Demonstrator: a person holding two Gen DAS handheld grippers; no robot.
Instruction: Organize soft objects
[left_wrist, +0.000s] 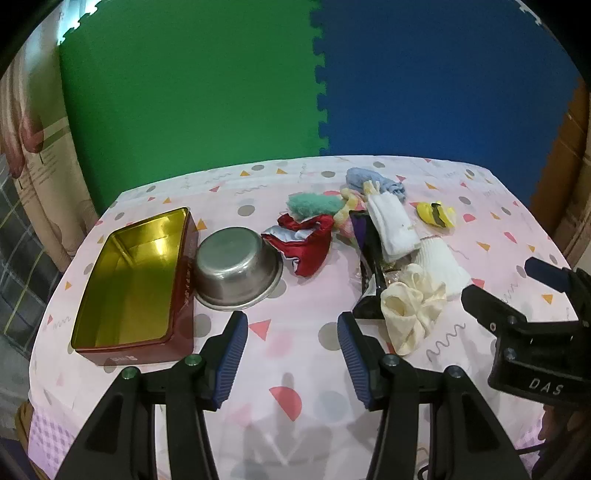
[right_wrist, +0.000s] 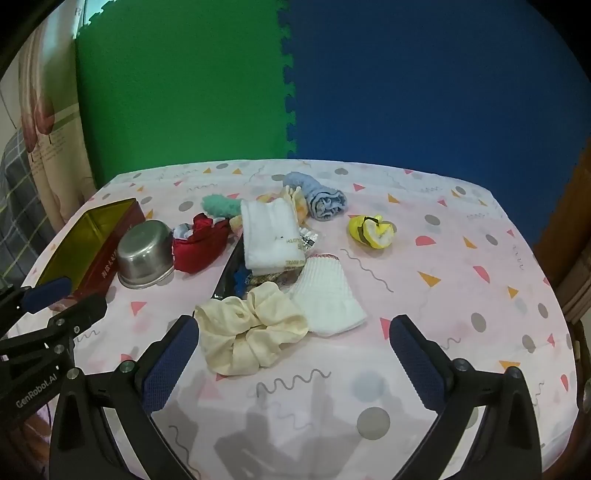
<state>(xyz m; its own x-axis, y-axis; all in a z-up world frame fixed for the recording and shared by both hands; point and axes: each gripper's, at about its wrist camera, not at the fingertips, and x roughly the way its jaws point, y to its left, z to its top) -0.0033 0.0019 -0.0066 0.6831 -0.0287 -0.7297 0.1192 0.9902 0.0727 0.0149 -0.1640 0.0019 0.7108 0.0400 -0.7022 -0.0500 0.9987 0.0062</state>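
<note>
A pile of soft things lies mid-table: a cream scrunchie (right_wrist: 247, 334) nearest me, a white knit cuff (right_wrist: 327, 295), a folded white towel (right_wrist: 271, 234), a rolled blue cloth (right_wrist: 319, 197), a red satin pouch (right_wrist: 199, 242), a teal fluffy piece (right_wrist: 218, 206) and a yellow soft toy (right_wrist: 371, 229). An open red tin with gold inside (left_wrist: 133, 284) stands at the left. My left gripper (left_wrist: 291, 332) hovers open over bare cloth, holding nothing. My right gripper (right_wrist: 291, 347) is wide open just short of the scrunchie (left_wrist: 410, 310), holding nothing.
An upturned steel bowl (left_wrist: 236, 266) sits beside the tin. A dark flat packet (left_wrist: 369, 266) lies under the towels. The pink patterned tablecloth (right_wrist: 461, 288) covers the table; green and blue foam mats stand behind. Cardboard boxes flank both sides.
</note>
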